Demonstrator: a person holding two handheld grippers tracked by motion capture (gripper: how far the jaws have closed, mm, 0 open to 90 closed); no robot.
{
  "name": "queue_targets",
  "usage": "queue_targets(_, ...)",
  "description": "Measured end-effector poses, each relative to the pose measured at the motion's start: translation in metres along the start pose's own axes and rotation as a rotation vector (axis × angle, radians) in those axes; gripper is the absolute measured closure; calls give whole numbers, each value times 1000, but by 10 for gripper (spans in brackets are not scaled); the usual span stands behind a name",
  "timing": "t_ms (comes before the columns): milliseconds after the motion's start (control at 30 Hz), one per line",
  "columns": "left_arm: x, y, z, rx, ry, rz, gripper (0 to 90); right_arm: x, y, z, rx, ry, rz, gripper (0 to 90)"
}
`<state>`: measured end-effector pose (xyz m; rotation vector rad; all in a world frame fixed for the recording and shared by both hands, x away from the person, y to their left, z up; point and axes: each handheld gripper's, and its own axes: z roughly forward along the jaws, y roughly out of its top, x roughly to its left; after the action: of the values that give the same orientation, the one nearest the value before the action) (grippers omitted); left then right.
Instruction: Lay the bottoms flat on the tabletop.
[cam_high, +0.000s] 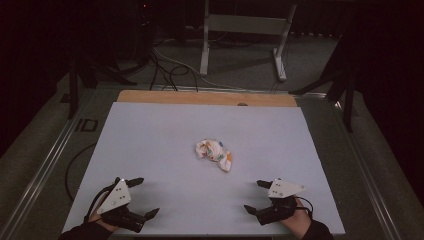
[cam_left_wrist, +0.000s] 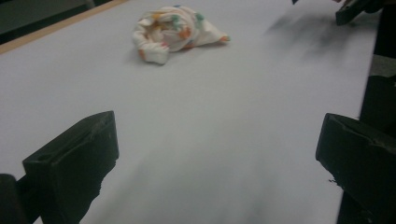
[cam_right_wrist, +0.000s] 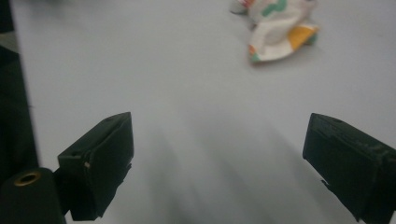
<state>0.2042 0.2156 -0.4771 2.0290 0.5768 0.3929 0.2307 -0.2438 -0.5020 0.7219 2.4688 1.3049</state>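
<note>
Two hand-held grippers, one crumpled cloth, so I read the job as picking up or spreading that cloth. Left hand-held gripper (cam_high: 141, 197) sits at the near left of the worktop (cam_high: 150, 130), jaws spread wide, nothing between them. Right hand-held gripper (cam_high: 257, 196) sits at the near right, jaws also wide apart and empty. Crumpled cloth (cam_high: 214, 154) lies bunched ahead of both, well apart from each, roughly midway between them; from the left hand-held gripper it is ahead and off to the left in its own view (cam_left_wrist: 173, 29), from the right one ahead and to the right (cam_right_wrist: 279, 28).

Risks as I see them:
- Cloth is white with coloured patches, wadded into a lump, edges and corners hidden in the folds. I may pinch a fold instead of a hem, so it lifts as a ball and won't open.
- Fabric is soft and thin; jaws coming in too high close on air, too low scrape the worktop sheet and shove the lump forward.
- Pale sheet looks smooth; a sideways nudge likely slides the cloth away rather than letting me grab it.
- Both hand-held grippers converging on one small bundle could knock jaws together or tug against each other.
- Lighting is dim and both gripper views are soft, so judging depth to the cloth is shaky.
- Trailing cables near the worktop edge could snag on a reach.
</note>
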Motion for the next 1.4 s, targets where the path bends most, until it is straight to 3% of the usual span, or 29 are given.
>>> queue_targets(100, -4, 6, 3, 7, -25, 13, 0, 4, 7, -2, -22, 34, 12, 89)
queue_targets(300, -8, 22, 2, -2, -64, 40, 0, 8, 22, -15, -58, 36, 0, 89)
queue_targets(567, -8, 36, 2, -16, -83, 62, 0, 10, 40, -28, -49, 6, -24, 89)
queue_targets(733, -5, 46, 2, -29, -90, 66, 0, 7, 46, -33, -66, -1, -25, 89)
queue_targets(933, -1, 59, 7, -35, -98, 78, 0, -1, 67, -41, -102, -32, -55, 89)
queue_targets(1133, 5, 71, 14, -37, -107, 88, 0, -15, 88, -36, -132, -59, -42, 90)
queue_targets(1267, 9, 79, 22, -32, -107, 93, 0, -24, 95, -28, -120, -88, -21, 90)
queue_targets(1400, 14, 85, 37, -32, -104, 86, 0, -35, 103, -9, -116, -100, 17, 94)
